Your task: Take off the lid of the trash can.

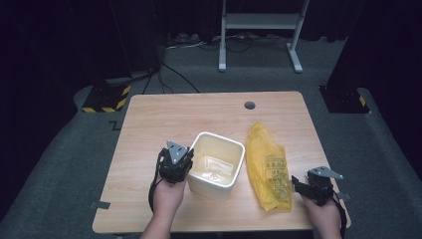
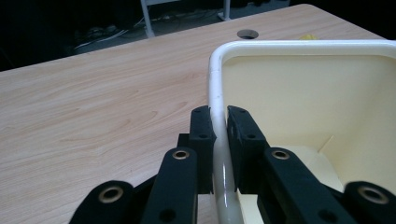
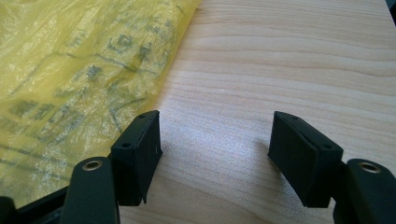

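A cream square plastic bin (image 1: 216,164) stands near the middle of the wooden table (image 1: 164,119). My left gripper (image 1: 175,162) is at its left wall, and in the left gripper view its jaws are shut on the bin's rim (image 2: 217,88), one pad outside and one inside; left gripper (image 2: 221,122). A flat yellow plastic bag (image 1: 268,164) with grey print lies right of the bin. My right gripper (image 1: 312,183) hovers low at the table's front right, open, beside the bag's edge. In the right gripper view the bag (image 3: 70,74) lies left of the right gripper (image 3: 215,144), with bare wood between the jaws.
A round cable hole (image 1: 250,105) sits near the table's far edge. Beyond the table stand a white metal frame (image 1: 259,30) and dark posts with striped bases (image 1: 105,99). Something clear and crumpled lies in the bin's bottom.
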The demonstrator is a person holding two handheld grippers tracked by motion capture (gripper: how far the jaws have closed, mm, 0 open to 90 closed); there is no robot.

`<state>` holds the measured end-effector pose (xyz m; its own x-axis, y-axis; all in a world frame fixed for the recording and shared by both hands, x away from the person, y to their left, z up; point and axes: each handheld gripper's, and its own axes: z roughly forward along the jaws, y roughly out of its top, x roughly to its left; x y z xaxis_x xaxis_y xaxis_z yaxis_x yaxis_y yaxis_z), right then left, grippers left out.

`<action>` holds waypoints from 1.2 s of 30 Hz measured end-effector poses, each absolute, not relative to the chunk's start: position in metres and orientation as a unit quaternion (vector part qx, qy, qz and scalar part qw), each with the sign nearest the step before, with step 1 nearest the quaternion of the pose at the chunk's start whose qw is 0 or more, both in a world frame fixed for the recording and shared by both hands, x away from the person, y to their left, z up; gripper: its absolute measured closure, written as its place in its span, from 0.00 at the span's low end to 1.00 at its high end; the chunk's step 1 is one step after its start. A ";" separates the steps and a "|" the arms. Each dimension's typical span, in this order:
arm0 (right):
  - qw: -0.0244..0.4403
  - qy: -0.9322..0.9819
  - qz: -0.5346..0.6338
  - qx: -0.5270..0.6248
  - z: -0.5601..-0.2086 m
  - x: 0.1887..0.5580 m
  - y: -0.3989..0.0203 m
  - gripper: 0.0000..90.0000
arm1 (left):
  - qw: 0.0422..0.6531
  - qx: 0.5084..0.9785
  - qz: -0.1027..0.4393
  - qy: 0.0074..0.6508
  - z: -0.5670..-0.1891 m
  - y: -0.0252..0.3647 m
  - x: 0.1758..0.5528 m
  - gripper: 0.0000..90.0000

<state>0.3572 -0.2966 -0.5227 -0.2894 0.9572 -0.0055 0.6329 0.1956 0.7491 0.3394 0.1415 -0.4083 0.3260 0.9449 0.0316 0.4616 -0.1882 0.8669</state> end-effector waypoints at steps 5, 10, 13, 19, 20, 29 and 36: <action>0.247 0.733 0.328 0.542 -0.523 0.357 -0.297 0.38 | 0.407 0.705 0.303 0.495 -0.410 0.143 0.339 0.90; 0.247 0.733 0.328 0.543 -0.523 0.357 -0.297 0.38 | 0.409 0.703 0.303 0.496 -0.412 0.143 0.339 0.90; 0.247 0.733 0.328 0.543 -0.523 0.357 -0.297 0.38 | 0.415 0.701 0.305 0.493 -0.411 0.142 0.337 0.90; 0.248 0.735 0.328 0.539 -0.523 0.358 -0.296 0.36 | 0.411 0.702 0.315 0.489 -0.412 0.141 0.336 0.90; 0.248 0.735 0.328 0.539 -0.523 0.358 -0.296 0.36 | 0.414 0.701 0.314 0.489 -0.412 0.140 0.336 0.90; 0.248 0.735 0.328 0.539 -0.523 0.358 -0.296 0.36 | 0.445 0.680 0.315 0.491 -0.417 0.146 0.334 0.90; 0.248 0.735 0.328 0.539 -0.523 0.358 -0.296 0.36 | 0.462 0.670 0.318 0.487 -0.418 0.145 0.332 0.90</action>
